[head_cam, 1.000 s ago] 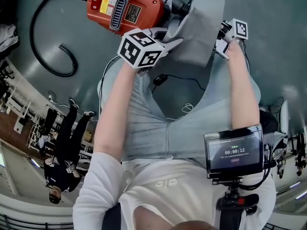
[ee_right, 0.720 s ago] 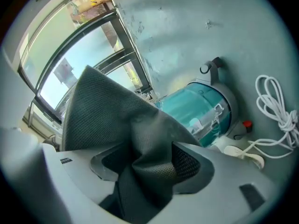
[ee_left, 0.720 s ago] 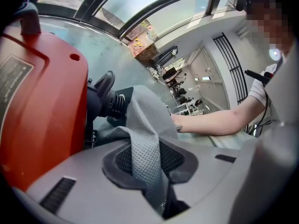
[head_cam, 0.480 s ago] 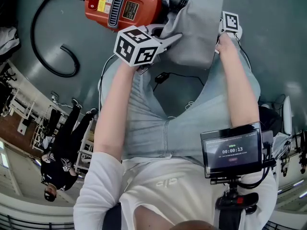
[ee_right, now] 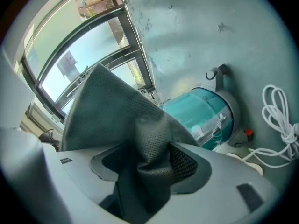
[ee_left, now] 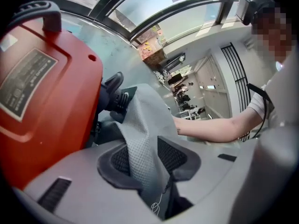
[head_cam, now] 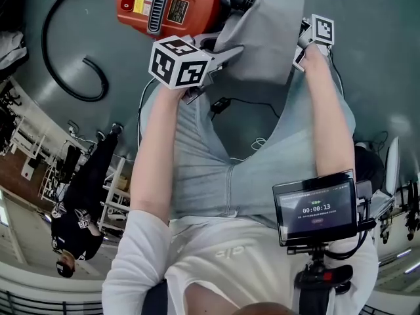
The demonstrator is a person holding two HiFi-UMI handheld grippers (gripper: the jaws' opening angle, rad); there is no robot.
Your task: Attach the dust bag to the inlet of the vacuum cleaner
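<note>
One grey dust bag (head_cam: 266, 35) hung at twelve o'clock between two tools. The right tool (head_cam: 300, 48) pinched it; the left tool (head_cam: 226, 52) had just been spreading its jaws, with the cloth loose between them. One red vacuum cleaner (head_cam: 167, 5) lay at eleven o'clock on the glazed room's grey-green floor (head_cam: 374, 58).

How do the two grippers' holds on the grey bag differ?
On the left gripper the jaws have just been opening, the dust bag running loosely between them; the right gripper pinches a bunched fold. The left sits beside the orange vacuum, the right at the bag's far edge. Both have cloth between their jaws.
</note>
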